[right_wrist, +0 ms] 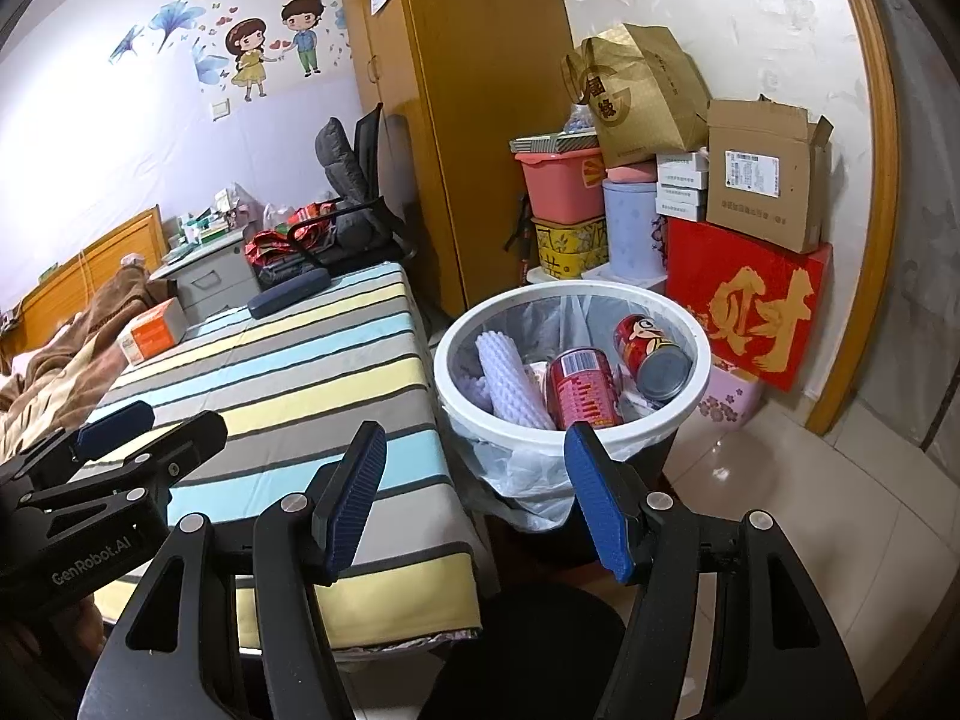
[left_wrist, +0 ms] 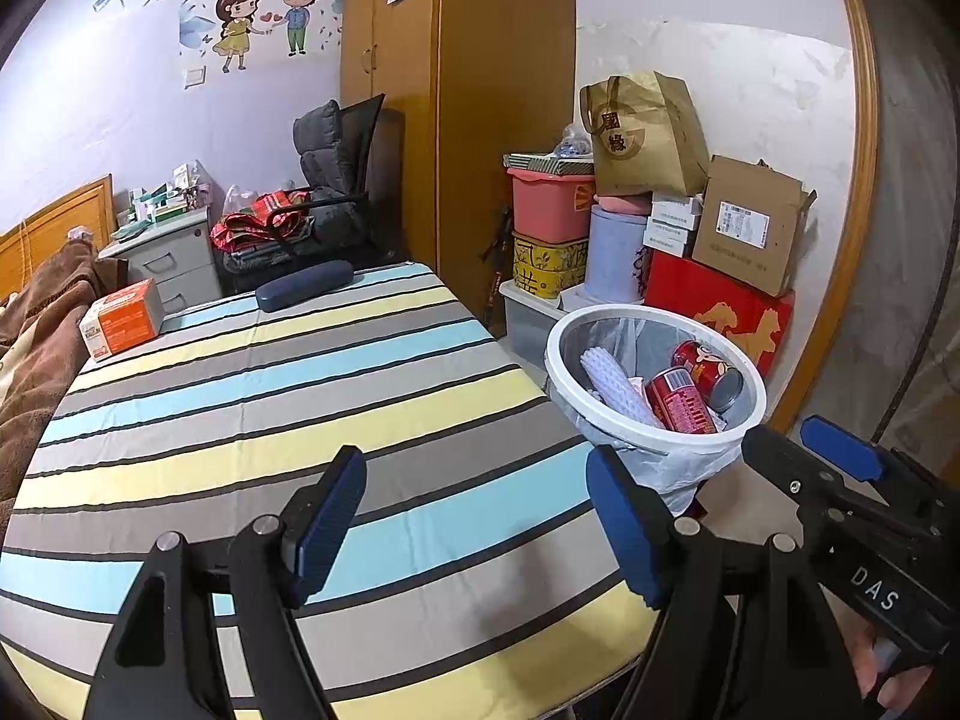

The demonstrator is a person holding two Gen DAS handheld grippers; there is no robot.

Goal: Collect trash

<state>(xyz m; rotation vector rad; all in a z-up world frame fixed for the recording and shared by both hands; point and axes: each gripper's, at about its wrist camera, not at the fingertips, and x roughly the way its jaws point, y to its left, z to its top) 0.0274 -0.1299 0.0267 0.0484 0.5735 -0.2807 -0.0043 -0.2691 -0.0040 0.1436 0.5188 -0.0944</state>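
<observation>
A white trash bin (left_wrist: 651, 435) (right_wrist: 456, 336) with a clear liner stands at the table's right edge. Inside lie two red cans (left_wrist: 681, 399) (right_wrist: 582, 390) and a pale purple foam net roll (left_wrist: 612, 381) (right_wrist: 510, 378). My left gripper (left_wrist: 477, 525) is open and empty above the striped tablecloth (left_wrist: 270, 408), left of the bin. My right gripper (right_wrist: 474, 498) is open and empty, just in front of the bin's near rim. The right gripper also shows at the right of the left wrist view (left_wrist: 840, 450); the left gripper also shows at the left of the right wrist view (right_wrist: 120, 426).
An orange box (left_wrist: 120, 318) (right_wrist: 153, 333) and a dark blue glasses case (left_wrist: 303, 291) (right_wrist: 288, 294) lie at the table's far end. Stacked boxes, tubs and a paper bag (left_wrist: 648, 138) stand behind the bin. A chair (left_wrist: 336, 180), wardrobe and bed lie beyond.
</observation>
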